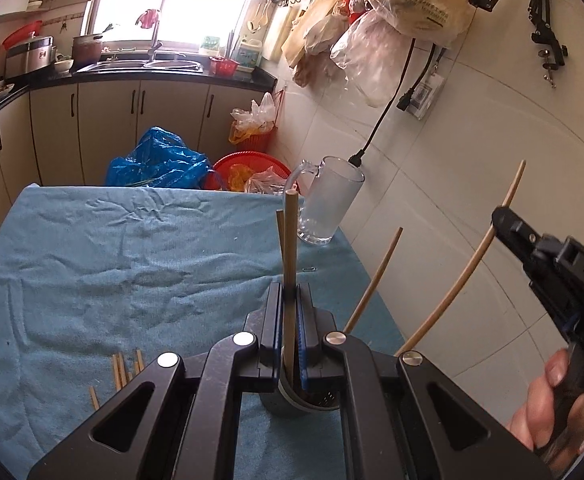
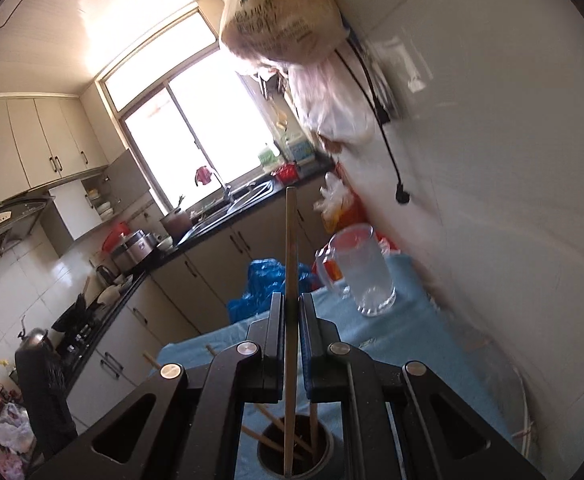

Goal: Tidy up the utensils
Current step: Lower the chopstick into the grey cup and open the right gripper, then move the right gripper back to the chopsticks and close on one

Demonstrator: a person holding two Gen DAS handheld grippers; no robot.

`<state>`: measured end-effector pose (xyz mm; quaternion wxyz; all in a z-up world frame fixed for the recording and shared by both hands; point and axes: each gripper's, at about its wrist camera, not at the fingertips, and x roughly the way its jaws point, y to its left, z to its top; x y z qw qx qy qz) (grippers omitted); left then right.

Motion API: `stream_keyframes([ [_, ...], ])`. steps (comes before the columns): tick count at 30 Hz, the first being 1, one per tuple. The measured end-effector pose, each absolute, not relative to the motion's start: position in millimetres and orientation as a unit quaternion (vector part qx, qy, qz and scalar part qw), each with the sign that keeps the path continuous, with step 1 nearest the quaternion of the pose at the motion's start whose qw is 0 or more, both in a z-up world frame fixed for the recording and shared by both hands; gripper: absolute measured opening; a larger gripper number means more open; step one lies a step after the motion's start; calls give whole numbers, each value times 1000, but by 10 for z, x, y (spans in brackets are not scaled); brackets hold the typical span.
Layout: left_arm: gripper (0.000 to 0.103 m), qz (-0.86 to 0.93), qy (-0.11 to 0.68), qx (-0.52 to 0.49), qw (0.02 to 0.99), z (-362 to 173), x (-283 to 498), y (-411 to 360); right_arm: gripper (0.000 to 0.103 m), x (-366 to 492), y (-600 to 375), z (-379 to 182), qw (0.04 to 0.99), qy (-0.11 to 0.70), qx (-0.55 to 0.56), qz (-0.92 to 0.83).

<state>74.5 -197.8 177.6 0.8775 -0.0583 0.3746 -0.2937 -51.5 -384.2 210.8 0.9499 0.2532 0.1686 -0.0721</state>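
In the left wrist view, the left claw (image 1: 290, 300) is clenched on an upright chopstick (image 1: 290, 240), whose lower end drops into a dark holder (image 1: 312, 404) standing on the counter (image 1: 131, 260), which is covered by a blue cloth. A second, thinner stick (image 1: 280, 232) rises just behind the gripped one. Two more sticks (image 1: 374, 280) lean out of the holder toward the tiled wall, and the further one (image 1: 460, 276) passes through the right claw (image 1: 500, 216), which grips it high on the right of the frame, a hand (image 1: 552, 408) wrapped around its handle. A few loose chopsticks (image 1: 121, 372) lie flat on the cloth to the left of the holder. An empty glass mug (image 1: 332, 200) stands upright at the far right corner of the counter, beside the wall, and a blue bag (image 1: 159, 160) sits beyond the far edge. In the right wrist view, the scene is tilted and partly blurred. The right claw (image 2: 292, 308) is clenched on a long chopstick (image 2: 290, 280) that runs straight up between its fingers and down into the holder (image 2: 320, 452), where several other sticks (image 2: 275, 440) rest at angles. The mug (image 2: 366, 268) stands on the blue cloth beyond the claw, near the wall, well apart from the holder.
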Motion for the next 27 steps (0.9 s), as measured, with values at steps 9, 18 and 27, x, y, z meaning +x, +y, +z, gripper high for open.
stream_keyframes([
  [9, 6, -294, 382, -53, 875, 1693, 775, -2006, 7, -273, -3854, 1738, 938, 220, 255, -80],
  [18, 49, -292, 364, -45, 883, 1751, 700, -1974, 34, -148, -3715, 1549, 932, 267, 238, -67],
  [27, 66, -274, 330, -55, 902, 1947, 486, -1665, 79, -566, -3659, 1771, 944, 226, 220, -98],
])
